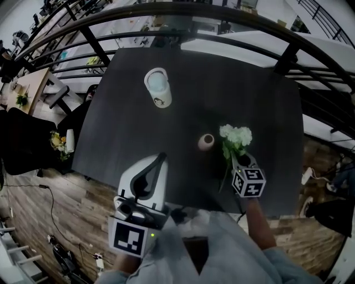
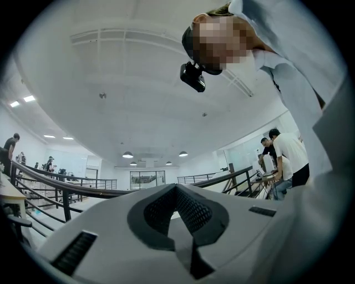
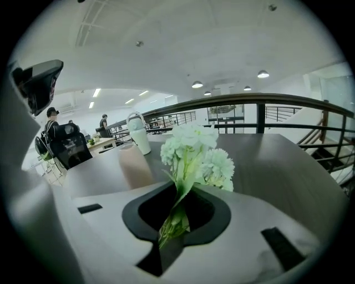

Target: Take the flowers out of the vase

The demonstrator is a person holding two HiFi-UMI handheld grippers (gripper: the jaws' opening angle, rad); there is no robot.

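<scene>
A bunch of white flowers (image 1: 236,136) with green stems is out of the small pinkish vase (image 1: 206,142) and hangs just right of it over the dark table (image 1: 194,105). My right gripper (image 1: 234,160) is shut on the stems below the blooms. In the right gripper view the flowers (image 3: 195,152) rise from between the jaws of my right gripper (image 3: 186,194), with the vase (image 3: 135,165) to the left behind them. My left gripper (image 1: 161,158) hovers at the table's near edge, left of the vase. It is shut with nothing in it, and in the left gripper view my left gripper (image 2: 176,188) points towards the ceiling.
A white tumbler (image 1: 158,87) with a lid stands at the table's far left. A dark curved railing (image 1: 233,16) runs behind the table. Wooden floor (image 1: 50,211) lies below the near edge. People stand at desks in the distance.
</scene>
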